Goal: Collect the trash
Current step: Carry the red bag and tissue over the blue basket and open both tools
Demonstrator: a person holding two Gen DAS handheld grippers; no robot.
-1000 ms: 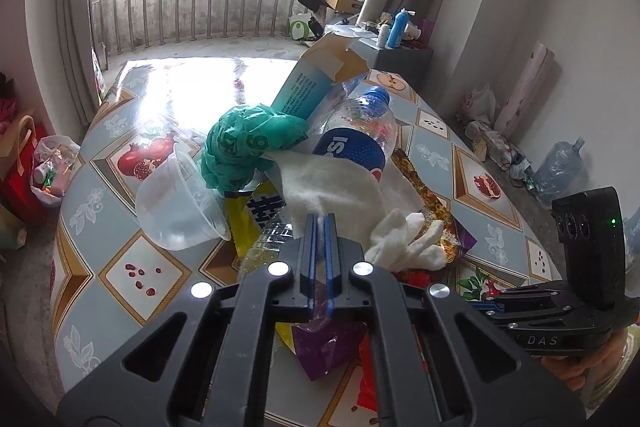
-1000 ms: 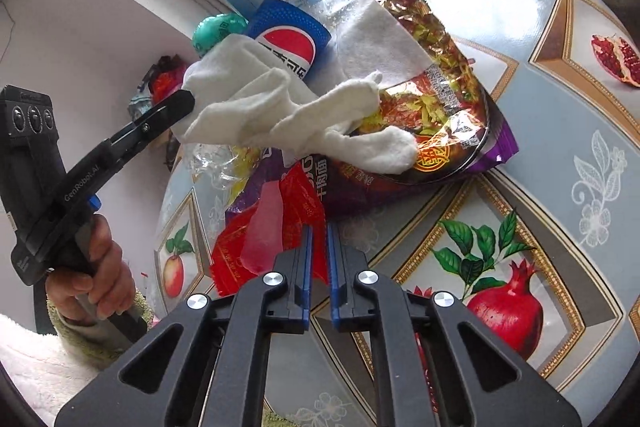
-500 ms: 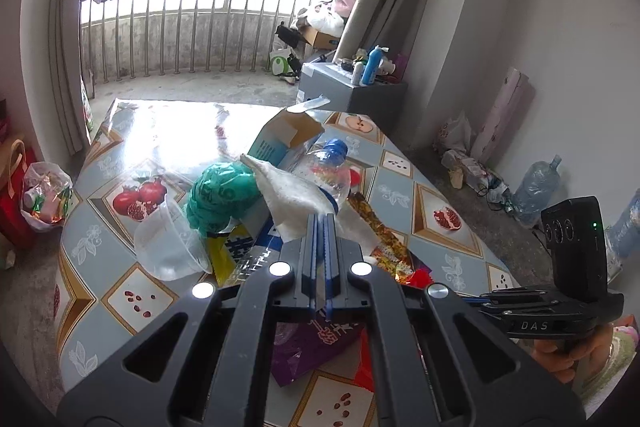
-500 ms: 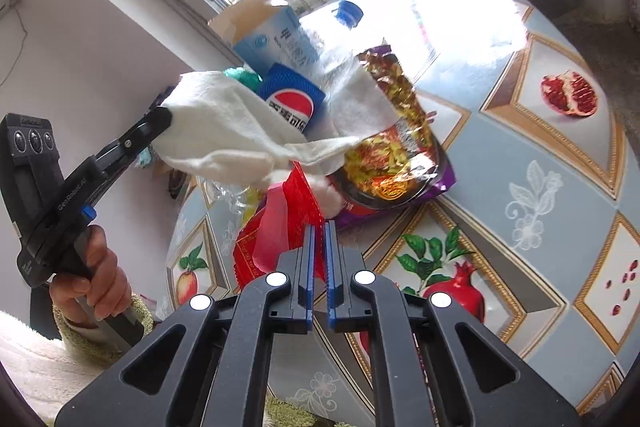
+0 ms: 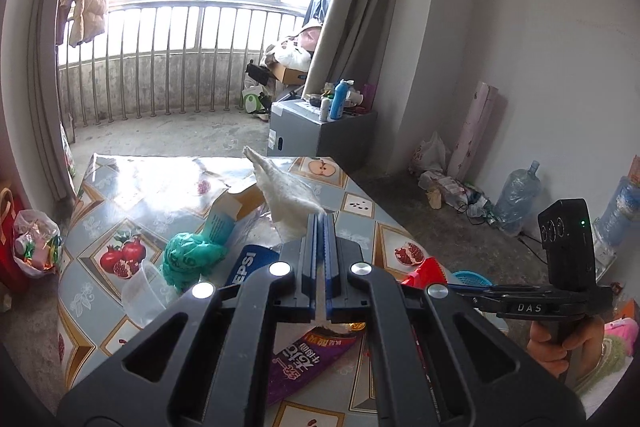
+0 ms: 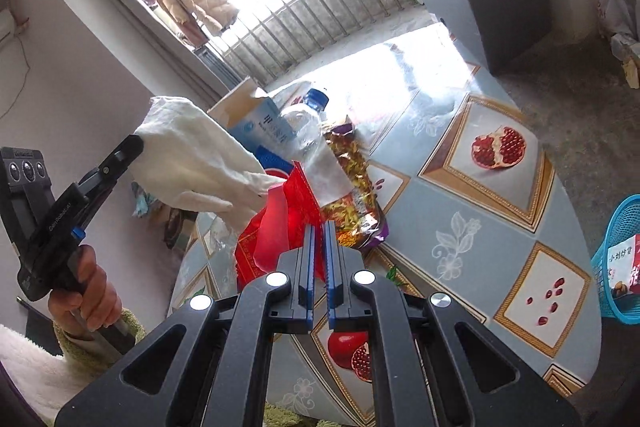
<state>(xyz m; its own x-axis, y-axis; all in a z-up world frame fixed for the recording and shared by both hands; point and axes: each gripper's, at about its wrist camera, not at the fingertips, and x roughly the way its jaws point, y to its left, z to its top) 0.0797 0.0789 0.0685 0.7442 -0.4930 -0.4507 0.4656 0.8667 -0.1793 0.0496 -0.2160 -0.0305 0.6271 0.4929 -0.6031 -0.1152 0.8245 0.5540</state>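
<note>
- Compared with a second ago, both grippers are higher: the white cloth (image 6: 192, 163) that was draped over the trash pile now hangs in the air, and the red wrapper (image 6: 280, 223) has come up off the table (image 6: 480, 235) too.
- The left gripper (image 5: 319, 227) is clenched on the white cloth; in the right wrist view its tip pinches one edge and the rest sags down toward the pile.
- The right gripper (image 6: 319, 239) is clamped on the red wrapper, its blue pads pressed together with the red film bunched just past them.
- The rest of the trash sits near the table's left edge in the right wrist view: a Pepsi bottle (image 6: 304, 123), a blue-and-white carton (image 6: 260, 123) behind it, and a shiny snack bag (image 6: 352, 187) lying flat beside the bottle.
- The left wrist view also shows a green plastic bag (image 5: 192, 255) and a clear plastic cup (image 5: 144, 291) toward that side of the table.
- A blue basket (image 6: 620, 259) stands off the table's near right corner, on the floor side, with some packaging inside.
- A hand (image 6: 88, 299) in a fuzzy sleeve grips the left handle.
</note>
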